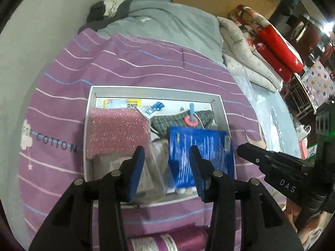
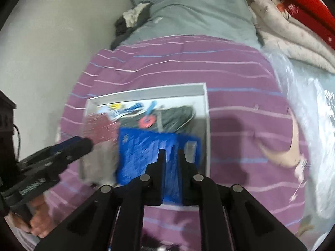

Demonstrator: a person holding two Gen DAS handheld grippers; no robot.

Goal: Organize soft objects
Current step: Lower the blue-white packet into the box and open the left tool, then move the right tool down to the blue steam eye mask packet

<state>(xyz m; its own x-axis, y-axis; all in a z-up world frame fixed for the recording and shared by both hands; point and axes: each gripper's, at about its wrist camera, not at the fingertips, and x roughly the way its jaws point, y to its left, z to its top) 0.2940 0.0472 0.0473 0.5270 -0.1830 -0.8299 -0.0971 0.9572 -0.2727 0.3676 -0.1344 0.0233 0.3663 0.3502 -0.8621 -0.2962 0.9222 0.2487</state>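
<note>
From the left wrist view, the left claw (image 1: 167,167) hangs spread wide and empty over the near end of the white box (image 1: 155,90) on the purple striped bed (image 1: 146,62). Just ahead of it sit a pink sponge (image 1: 119,131), a plaid cloth (image 1: 182,119) and a blue packet (image 1: 201,156), so the box looks well filled.

Right wrist view now, and it's blurry: the right claw (image 2: 170,152) seems nearly closed around the blue packet's near edge, though I can't tell for sure. I'd say sorting is well along, with this packet not yet settled.
</note>
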